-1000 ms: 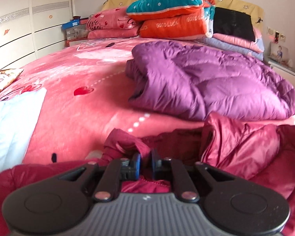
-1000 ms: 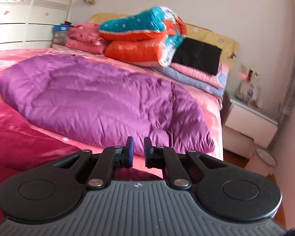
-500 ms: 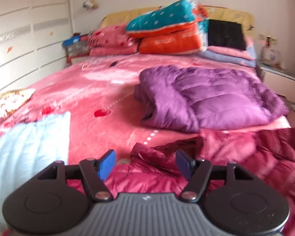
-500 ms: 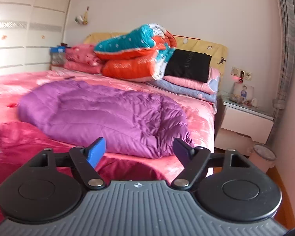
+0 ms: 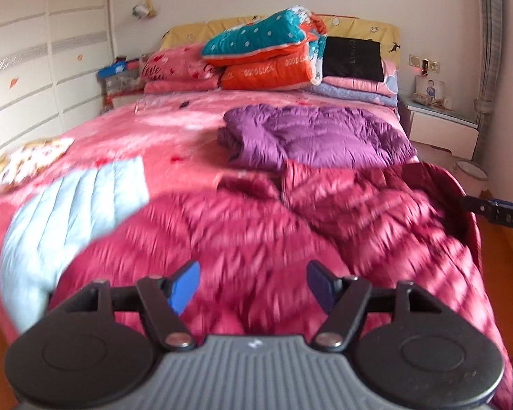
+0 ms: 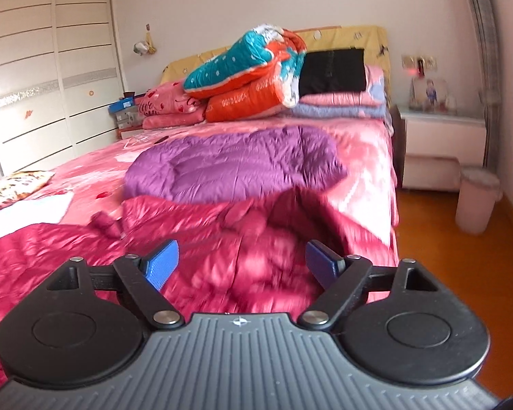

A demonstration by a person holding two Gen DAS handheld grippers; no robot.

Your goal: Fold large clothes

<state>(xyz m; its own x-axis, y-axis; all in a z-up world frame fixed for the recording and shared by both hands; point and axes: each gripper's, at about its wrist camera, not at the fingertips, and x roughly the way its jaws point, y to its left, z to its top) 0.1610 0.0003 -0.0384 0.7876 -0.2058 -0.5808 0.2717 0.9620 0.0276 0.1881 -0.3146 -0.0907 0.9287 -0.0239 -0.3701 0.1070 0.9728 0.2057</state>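
Observation:
A dark red puffer coat (image 5: 263, 225) lies spread over the near end of the pink bed (image 5: 143, 136); it also shows in the right wrist view (image 6: 201, 239). My left gripper (image 5: 253, 282) is open and empty, raised above the coat. My right gripper (image 6: 242, 263) is open and empty, above the coat's right part. A purple puffer coat (image 5: 318, 136) lies bunched behind the red one and shows in the right wrist view (image 6: 236, 164) too. The right gripper's tip (image 5: 496, 210) shows at the right edge of the left wrist view.
A light blue garment (image 5: 68, 212) lies left of the red coat. Folded quilts and pillows (image 5: 266, 54) are stacked at the headboard. A white nightstand (image 6: 441, 143) and a pale bin (image 6: 477, 203) stand on the wooden floor to the right. Wardrobe doors (image 6: 51, 78) line the left.
Both grippers opened, letting go of the red coat, and pulled back and up from the bed. The coat now lies spread out below them.

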